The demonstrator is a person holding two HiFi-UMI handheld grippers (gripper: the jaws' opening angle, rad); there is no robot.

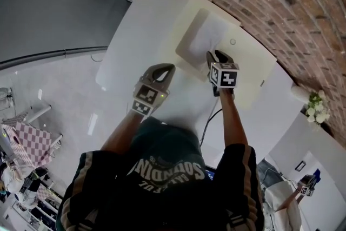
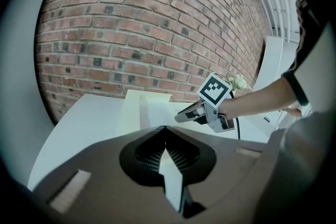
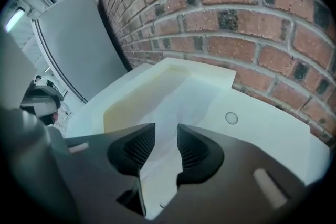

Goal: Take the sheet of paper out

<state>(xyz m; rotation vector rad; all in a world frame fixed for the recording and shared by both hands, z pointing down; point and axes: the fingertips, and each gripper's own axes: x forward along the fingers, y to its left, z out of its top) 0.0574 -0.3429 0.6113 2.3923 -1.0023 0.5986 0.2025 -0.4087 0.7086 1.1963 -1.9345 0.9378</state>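
One sheet of paper (image 1: 208,35), white, lies just ahead of and under the tips of the right gripper (image 1: 216,55), inside the shallow pocket of a cream folder (image 1: 248,73). It's the only item I can see in there. The right gripper's jaws stand wide apart w/ nothing gripped: the sheet shows btwn them, but the pads aren't on it. It's prob. pitched steeply down so a jaw can reach the sheet w/o snagging the pocket lip. The folder lies flat, open side up, w/ a small round snap (image 1: 232,41) just to that gripper's right. The left gripper (image 1: 166,68) sits off to its left over bare white table (image 1: 135,35), tips closed together, empty. It's likely parked clear, or ready to pin the folder.
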